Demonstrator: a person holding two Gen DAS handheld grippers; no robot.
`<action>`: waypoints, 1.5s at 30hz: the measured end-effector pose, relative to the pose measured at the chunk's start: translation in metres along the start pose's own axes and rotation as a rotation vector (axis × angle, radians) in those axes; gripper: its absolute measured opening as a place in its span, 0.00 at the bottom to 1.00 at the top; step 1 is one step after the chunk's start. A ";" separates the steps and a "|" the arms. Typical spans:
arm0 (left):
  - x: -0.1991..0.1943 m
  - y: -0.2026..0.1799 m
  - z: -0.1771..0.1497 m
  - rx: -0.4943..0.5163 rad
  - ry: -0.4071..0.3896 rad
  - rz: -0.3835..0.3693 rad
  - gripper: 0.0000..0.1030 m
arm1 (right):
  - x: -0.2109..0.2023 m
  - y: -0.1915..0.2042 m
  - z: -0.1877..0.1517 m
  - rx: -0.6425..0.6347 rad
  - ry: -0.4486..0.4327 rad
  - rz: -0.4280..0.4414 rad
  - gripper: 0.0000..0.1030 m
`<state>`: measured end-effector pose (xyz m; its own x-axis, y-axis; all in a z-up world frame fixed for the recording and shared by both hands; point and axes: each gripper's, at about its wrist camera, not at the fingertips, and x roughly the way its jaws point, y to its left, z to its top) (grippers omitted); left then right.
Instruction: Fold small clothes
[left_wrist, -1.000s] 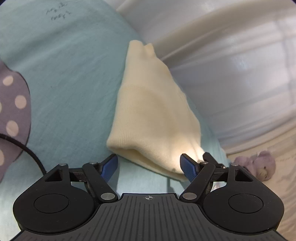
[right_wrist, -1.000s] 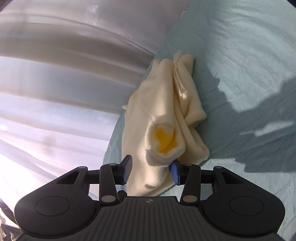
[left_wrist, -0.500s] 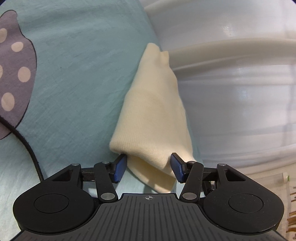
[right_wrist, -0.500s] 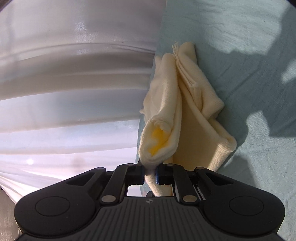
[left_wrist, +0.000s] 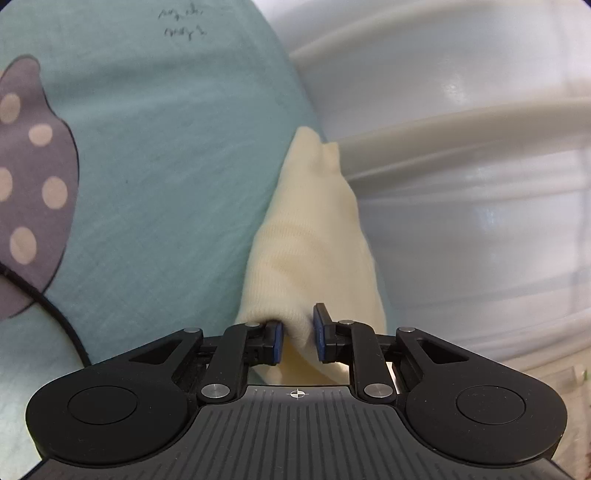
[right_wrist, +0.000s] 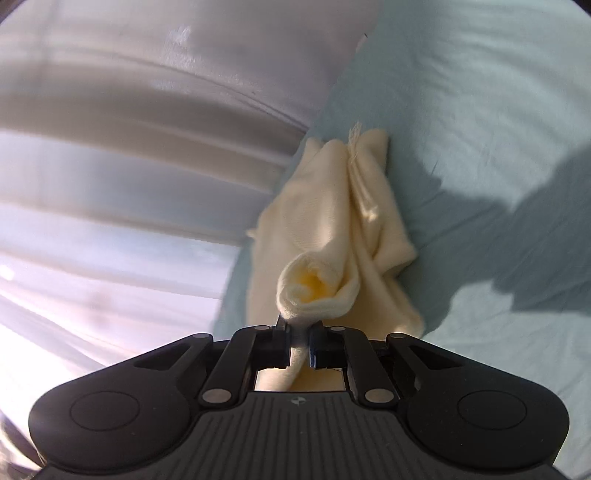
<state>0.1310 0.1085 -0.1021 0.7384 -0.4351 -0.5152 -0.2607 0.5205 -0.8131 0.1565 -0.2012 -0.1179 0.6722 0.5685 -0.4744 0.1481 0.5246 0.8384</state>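
A small cream knitted garment (left_wrist: 314, 254) lies at the edge of a teal bed sheet (left_wrist: 166, 166). My left gripper (left_wrist: 298, 338) is shut on its near ribbed hem, with cloth bunched between the blue pads. In the right wrist view the same cream garment (right_wrist: 351, 229) is crumpled and folded over itself. My right gripper (right_wrist: 298, 345) is shut on a rolled end of it, which bulges just above the fingers and shows a yellow inside.
A grey cushion with pale polka dots (left_wrist: 29, 192) and a black cable (left_wrist: 62, 314) lie on the sheet at the left. White curtain folds (left_wrist: 461, 184) hang past the bed edge; they also fill the left of the right wrist view (right_wrist: 129, 166).
My left gripper closed from wide open onto the garment's hem. My right gripper closed on the rolled end about half a second ago and has kept its hold, lifting the cloth slightly.
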 end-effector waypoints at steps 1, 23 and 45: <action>-0.004 -0.002 -0.002 0.036 -0.019 0.018 0.16 | 0.002 0.004 -0.003 -0.053 0.011 -0.054 0.08; -0.027 -0.062 0.004 0.496 -0.093 0.298 0.40 | 0.000 0.061 -0.022 -0.609 -0.032 -0.261 0.06; 0.049 -0.097 -0.001 0.735 -0.067 0.493 0.48 | 0.033 0.088 -0.028 -0.930 -0.065 -0.439 0.21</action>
<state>0.1915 0.0357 -0.0487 0.6882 -0.0049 -0.7255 -0.1105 0.9876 -0.1115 0.1709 -0.1187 -0.0671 0.7364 0.1873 -0.6501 -0.2115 0.9765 0.0417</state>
